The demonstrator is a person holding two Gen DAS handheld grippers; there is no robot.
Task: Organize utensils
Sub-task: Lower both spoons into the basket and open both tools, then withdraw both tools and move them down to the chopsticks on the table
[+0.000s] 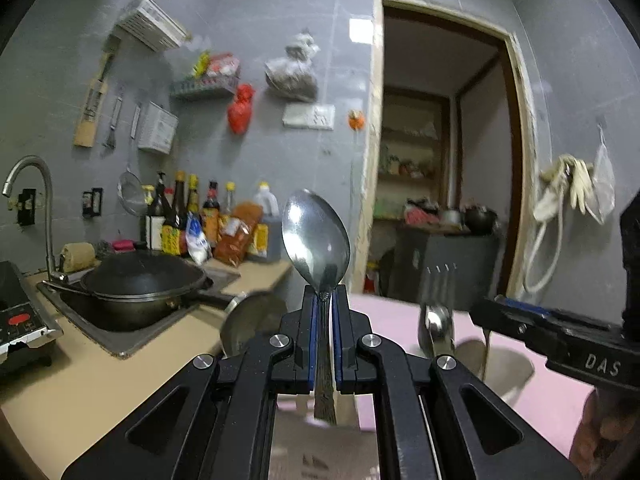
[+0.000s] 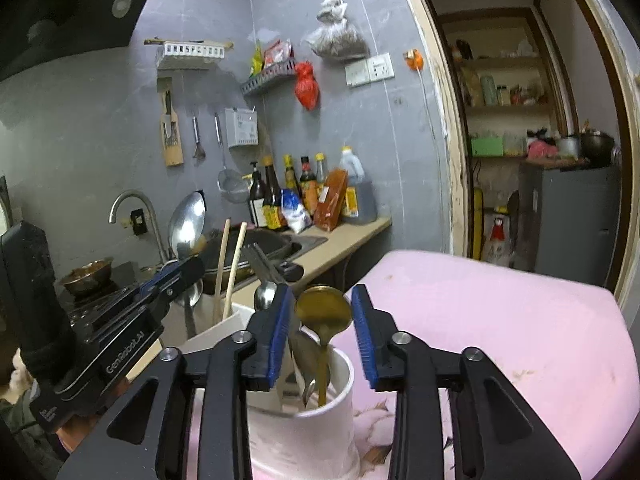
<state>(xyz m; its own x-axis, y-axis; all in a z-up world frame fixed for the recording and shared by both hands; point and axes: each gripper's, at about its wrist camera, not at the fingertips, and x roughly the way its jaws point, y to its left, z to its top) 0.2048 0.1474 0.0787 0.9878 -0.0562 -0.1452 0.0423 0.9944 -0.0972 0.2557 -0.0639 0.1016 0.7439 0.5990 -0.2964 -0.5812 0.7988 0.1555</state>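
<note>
left wrist view: we see our left gripper pinching a silver spoon by its neck. the bowl of the spoon points up, and the handle runs back down between the blue pads.
left jaws: closed tight on the silver spoon.
right wrist view: we see our right gripper with its blue pads wide apart. it holds nothing.
right jaws: open, one on each side of the gold spoon, and not touching it.
gold spoon: it stands bowl up in the white cup, handle down inside.
white cup: it sits on the pink cloth, right under our right gripper. more silver spoons lean in it too, but they are blurry.
chopsticks: two pale sticks stand up in a white holder just left of the cup.
left gripper from the right side: we see it at the left, lifting the silver spoon above the holder.
kitchen behind: a black wok sits in the sink, with the tap beside it. sauce bottles stand by the grey wall.
</note>
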